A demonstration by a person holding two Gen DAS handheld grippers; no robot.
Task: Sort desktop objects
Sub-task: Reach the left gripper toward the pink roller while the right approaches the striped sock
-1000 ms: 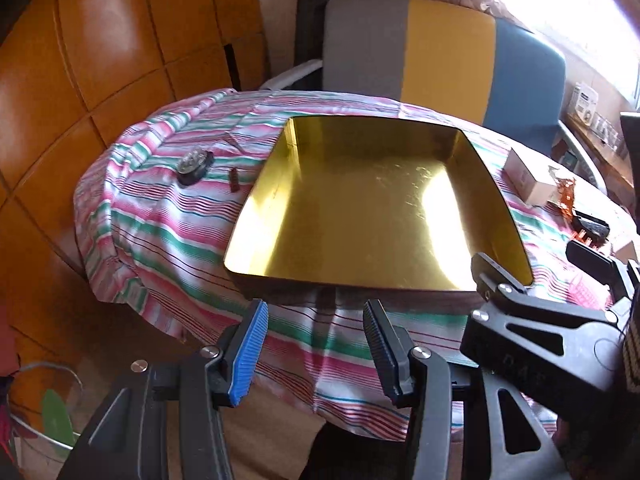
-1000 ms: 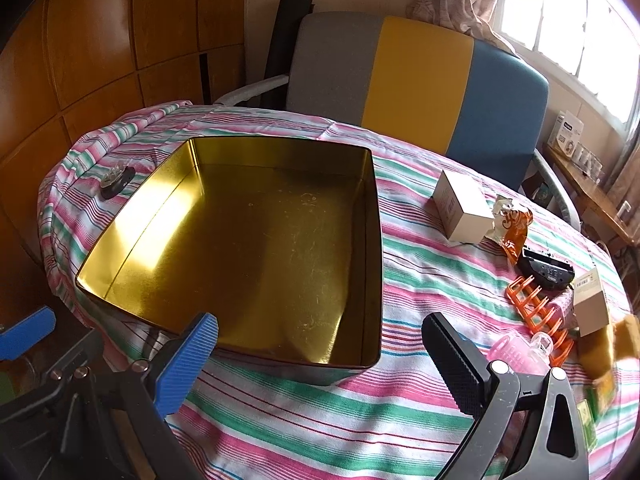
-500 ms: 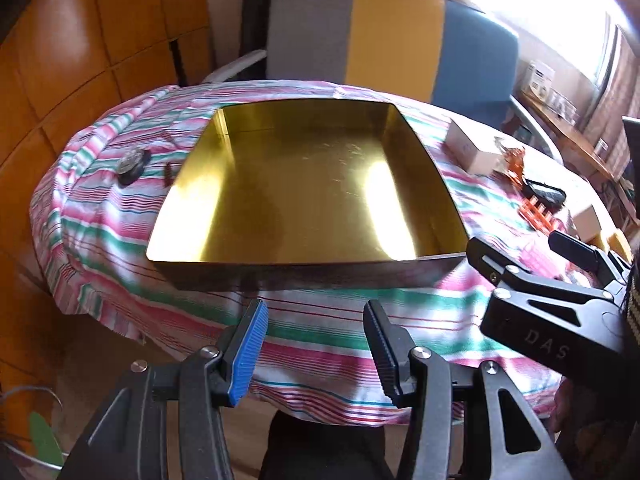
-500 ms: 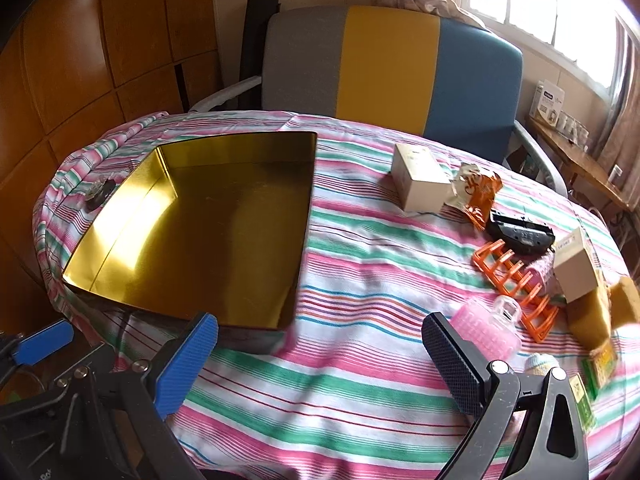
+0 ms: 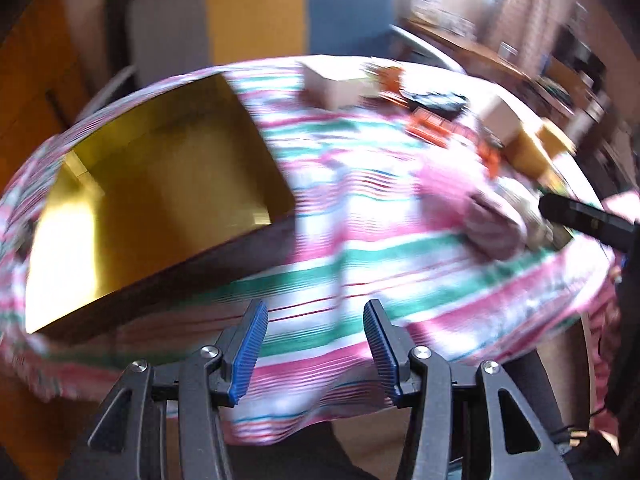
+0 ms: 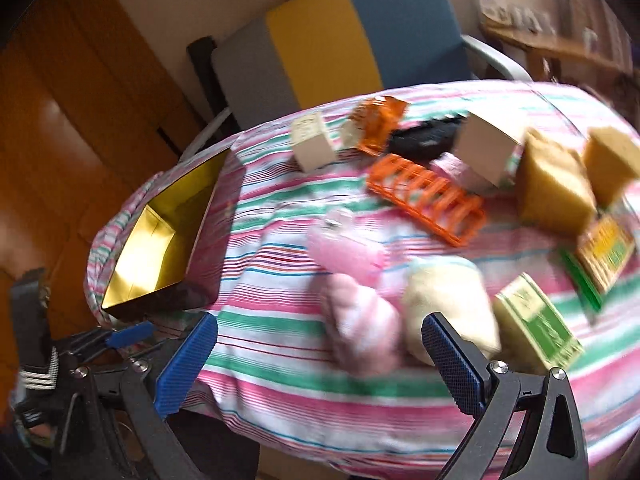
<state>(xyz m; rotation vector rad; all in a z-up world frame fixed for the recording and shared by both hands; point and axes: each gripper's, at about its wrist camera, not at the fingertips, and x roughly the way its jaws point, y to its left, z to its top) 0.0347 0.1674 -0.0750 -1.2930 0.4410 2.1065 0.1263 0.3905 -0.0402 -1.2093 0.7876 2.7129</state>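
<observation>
The left claw (image 5: 315,308) hung over the near edge of the table (image 5: 360,264), its blue pads a modest gap apart, gripping nothing. Just beyond it on the left lay the gold tin tray (image 5: 168,184), a shallow rectangular container whose shiny floor showed bare from wall to wall. The frame was blurred, so small details could not be told.

The right claw (image 6: 319,320) stood wide open and also gripped nothing. Between its pads, and a little farther on the striped cloth (image 6: 280,380), lay a pink-and-white striped roll (image 6: 364,320), with a cream soft bundle (image 6: 448,300) touching it on the right. A green box (image 6: 536,320) sat just right of that. A pink see-through bottle (image 6: 344,252) lay just beyond the roll. Farther off were an orange rack (image 6: 428,200), a white box (image 6: 312,144), a black object (image 6: 424,136) and two yellow sponges (image 6: 552,192). All of these rested on the cloth, well apart from the tray at far left. A grey, yellow and blue chair (image 6: 344,32) stood behind the table.
</observation>
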